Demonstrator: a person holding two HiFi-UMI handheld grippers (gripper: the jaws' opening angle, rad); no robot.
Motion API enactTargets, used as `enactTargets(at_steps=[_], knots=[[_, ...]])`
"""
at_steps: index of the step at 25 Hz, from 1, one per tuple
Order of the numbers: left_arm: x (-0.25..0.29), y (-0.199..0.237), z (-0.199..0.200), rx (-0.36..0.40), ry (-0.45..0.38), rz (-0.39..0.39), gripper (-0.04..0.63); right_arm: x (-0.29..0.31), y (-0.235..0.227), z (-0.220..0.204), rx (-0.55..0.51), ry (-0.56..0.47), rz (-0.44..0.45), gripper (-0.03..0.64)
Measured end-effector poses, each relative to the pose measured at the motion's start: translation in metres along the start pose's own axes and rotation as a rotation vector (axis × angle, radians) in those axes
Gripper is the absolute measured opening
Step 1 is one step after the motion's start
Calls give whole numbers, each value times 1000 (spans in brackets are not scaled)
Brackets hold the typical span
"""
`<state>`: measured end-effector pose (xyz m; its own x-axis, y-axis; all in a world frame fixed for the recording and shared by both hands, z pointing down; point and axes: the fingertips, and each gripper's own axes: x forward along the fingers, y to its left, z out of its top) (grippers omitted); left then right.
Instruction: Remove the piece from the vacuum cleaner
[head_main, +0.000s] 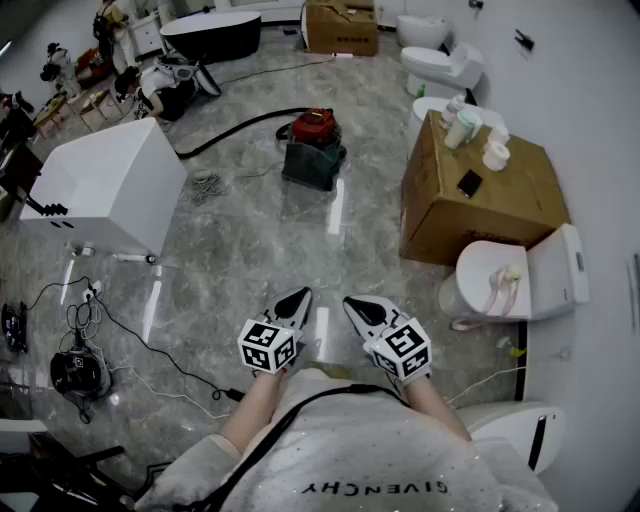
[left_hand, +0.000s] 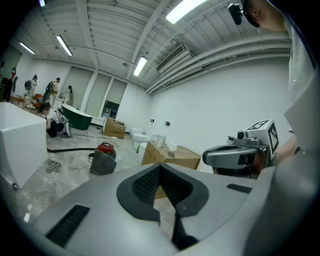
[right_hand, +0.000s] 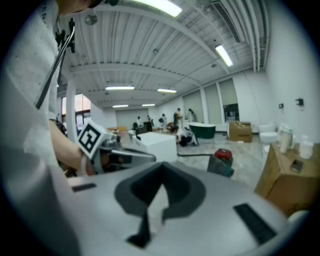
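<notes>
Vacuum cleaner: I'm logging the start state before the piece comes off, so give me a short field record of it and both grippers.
vacuum cleaner: red top, dark body, standing on the grey floor
hose: black, leads off from it to the left in the head view
left gripper: jaws shut, empty, well short of the vacuum
right gripper: jaws shut, empty, beside the left one
nearest neighbour: cardboard box, to its right, apart

Vacuum cleaner (head_main: 313, 150): red lid, dark grey-green body, upright on marble floor (head_main: 250, 250); black hose (head_main: 235, 128) apparently attached, trailing left.
</notes>
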<state>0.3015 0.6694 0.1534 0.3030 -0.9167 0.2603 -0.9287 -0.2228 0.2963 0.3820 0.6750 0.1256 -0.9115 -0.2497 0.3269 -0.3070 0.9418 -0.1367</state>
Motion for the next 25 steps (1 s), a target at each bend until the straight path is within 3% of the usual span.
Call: enactTargets(at_steps=[6, 16, 25], knots=[[-15, 21, 11, 6, -24, 77, 21, -4, -7, -5, 22, -7, -4, 15], [-1, 20, 4, 10, -24, 2, 21, 30, 2, -7, -11, 12, 32, 15], [54, 89, 34, 28, -29, -44, 21, 110, -56, 11, 23, 56, -38, 15]])
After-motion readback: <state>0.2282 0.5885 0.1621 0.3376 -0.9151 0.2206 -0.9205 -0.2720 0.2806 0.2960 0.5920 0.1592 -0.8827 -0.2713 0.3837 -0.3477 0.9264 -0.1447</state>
